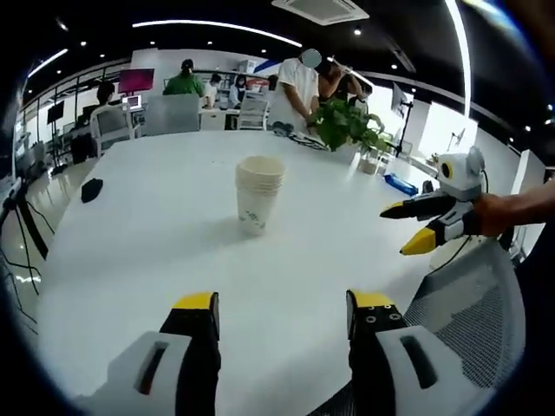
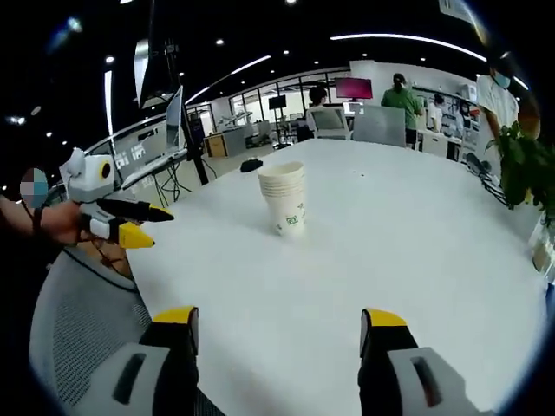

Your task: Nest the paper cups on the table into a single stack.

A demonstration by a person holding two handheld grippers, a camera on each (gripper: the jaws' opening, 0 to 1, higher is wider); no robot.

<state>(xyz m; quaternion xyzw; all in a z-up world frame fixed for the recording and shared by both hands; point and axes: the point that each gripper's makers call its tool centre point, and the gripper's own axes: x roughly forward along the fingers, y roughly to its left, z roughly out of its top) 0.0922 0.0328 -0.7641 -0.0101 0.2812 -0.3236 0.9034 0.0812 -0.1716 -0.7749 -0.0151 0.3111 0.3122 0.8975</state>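
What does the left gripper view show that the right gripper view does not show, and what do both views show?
The left gripper view alone has the small flat blue object by the plant, and the right tool, open, entering from the right.

The right gripper view alone has the dark tripod stand beside the table, and the left tool, open, entering from the left.

Both share the upright stack of nested white paper cups, the white table, the green leafy potted plant and a grey mesh chair back.

open-plan office | monitors (image 2: pixel 354 87), desks, mesh chair (image 1: pixel 473 299), seated people
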